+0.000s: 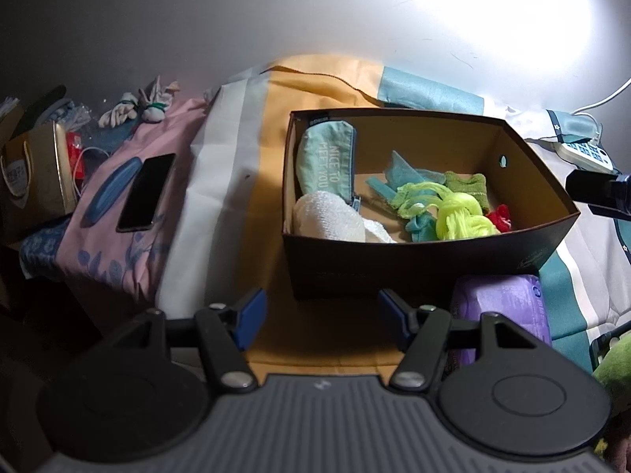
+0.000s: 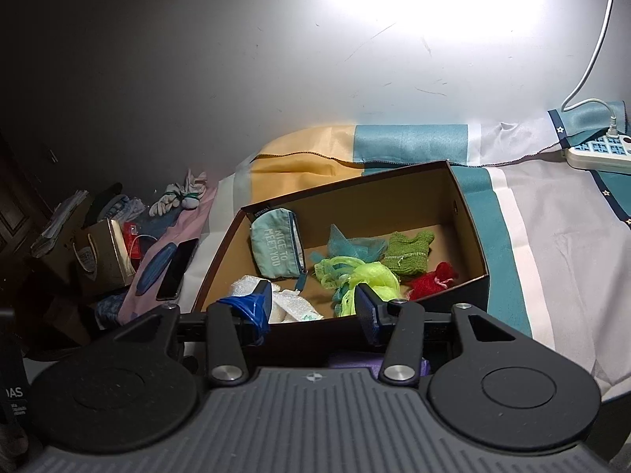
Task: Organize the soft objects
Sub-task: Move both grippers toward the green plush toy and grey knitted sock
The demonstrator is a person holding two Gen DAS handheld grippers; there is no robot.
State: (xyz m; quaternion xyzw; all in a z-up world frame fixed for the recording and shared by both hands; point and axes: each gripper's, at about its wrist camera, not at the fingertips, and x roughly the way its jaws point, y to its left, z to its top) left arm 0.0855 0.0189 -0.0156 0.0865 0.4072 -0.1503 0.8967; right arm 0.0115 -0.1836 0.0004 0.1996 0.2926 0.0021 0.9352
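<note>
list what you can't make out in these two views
- Purple pack: left view, near part hidden by the left gripper; right view shows only a sliver under the right gripper.
- White cloth: right view, partly behind a finger; left view, cut by the box wall.
- Green thing: left view, cut off at the right edge.
- Bag print: blurred.
</note>
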